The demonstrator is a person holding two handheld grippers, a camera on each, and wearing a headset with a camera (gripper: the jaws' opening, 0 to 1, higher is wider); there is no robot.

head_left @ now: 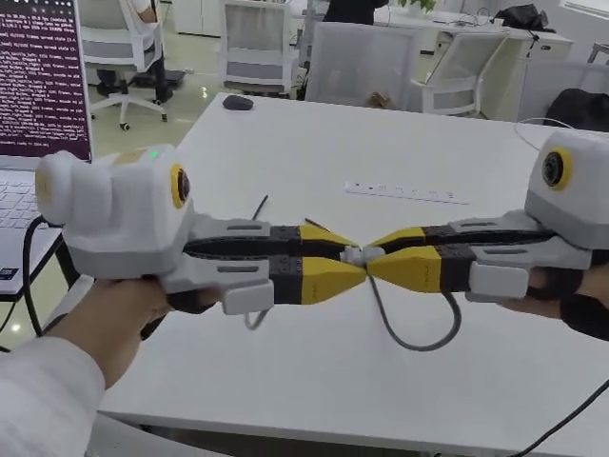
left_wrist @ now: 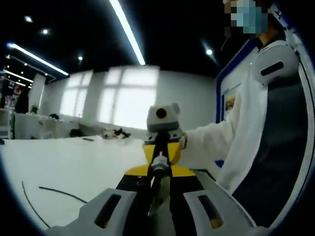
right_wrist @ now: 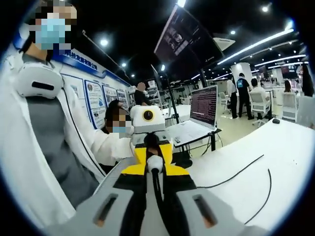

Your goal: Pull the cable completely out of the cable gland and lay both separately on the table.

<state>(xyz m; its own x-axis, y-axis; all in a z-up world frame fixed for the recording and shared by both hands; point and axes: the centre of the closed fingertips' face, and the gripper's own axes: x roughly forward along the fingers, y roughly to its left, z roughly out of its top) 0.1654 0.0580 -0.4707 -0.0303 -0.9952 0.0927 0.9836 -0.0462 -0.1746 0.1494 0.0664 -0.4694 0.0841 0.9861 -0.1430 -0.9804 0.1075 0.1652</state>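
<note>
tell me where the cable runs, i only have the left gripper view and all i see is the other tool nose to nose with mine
Observer: In the head view the cable leaves from just under the right tool and sags in a grey loop toward the table.
Operator: is it out of the gland yet
Observer: It doesn't look so. The small white cable gland sits pinched where the left tool meets the right one, and the cable starts right at it.
Operator: so what is the right tool clamped on
Observer: Most likely the cable itself. In the right gripper view a dark line runs back from the gland between that tool's shut jaws.
</note>
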